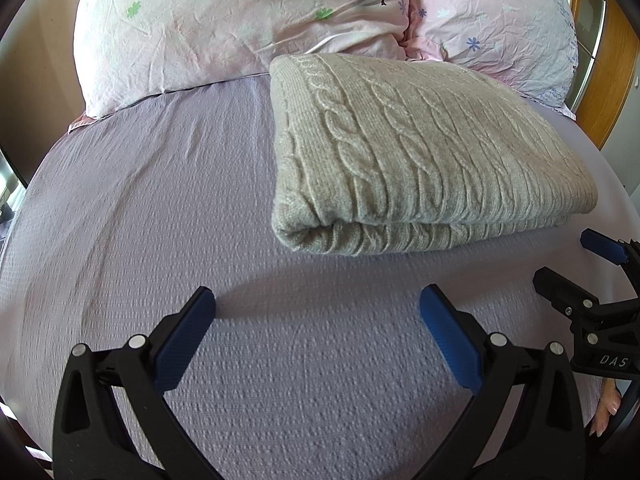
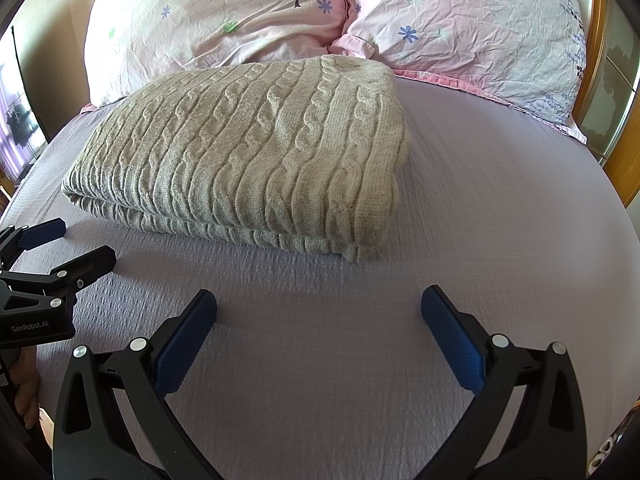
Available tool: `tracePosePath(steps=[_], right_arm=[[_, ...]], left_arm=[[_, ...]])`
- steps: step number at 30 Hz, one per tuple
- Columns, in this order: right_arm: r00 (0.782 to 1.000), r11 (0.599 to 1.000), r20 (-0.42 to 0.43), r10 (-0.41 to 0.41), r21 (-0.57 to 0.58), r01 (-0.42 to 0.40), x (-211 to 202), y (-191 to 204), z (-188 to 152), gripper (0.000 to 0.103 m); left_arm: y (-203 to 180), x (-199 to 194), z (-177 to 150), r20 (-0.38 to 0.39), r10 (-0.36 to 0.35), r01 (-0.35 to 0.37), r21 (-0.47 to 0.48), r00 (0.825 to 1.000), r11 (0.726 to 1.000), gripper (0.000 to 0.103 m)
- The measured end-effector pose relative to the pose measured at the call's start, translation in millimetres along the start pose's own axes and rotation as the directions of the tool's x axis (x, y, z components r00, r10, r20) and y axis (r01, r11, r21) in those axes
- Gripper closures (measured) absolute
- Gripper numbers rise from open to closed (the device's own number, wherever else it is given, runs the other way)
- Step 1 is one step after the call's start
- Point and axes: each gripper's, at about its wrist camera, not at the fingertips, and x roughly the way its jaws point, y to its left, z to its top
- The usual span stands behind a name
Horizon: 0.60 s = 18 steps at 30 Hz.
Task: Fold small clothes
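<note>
Sweater (image 1: pixel 404 148) on bed (image 1: pixel 160 208) appears fully folded, L gripper (image 1: pixel 318 304) & R gripper (image 2: pixel 319 304) jaws wide apart, empty; next: prob. tidy edges or set aside.

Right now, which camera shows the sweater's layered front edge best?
The right wrist view: the folded sweater sits central, its stacked layers visible along the whole near edge. The left wrist view shows the sweater off to the right, with mainly its rolled near-left corner.
</note>
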Motion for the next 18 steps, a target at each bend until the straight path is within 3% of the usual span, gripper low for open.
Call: tracePosePath(steps=[18], right_arm=[[1.000, 1.000, 0.000, -0.001, 0.001, 0.001, 0.0, 0.1, 0.3, 0.001]], left_arm=[[0.4, -0.5, 1.2, 0.002, 0.000, 0.000, 0.001, 1.000, 1.000, 0.002]])
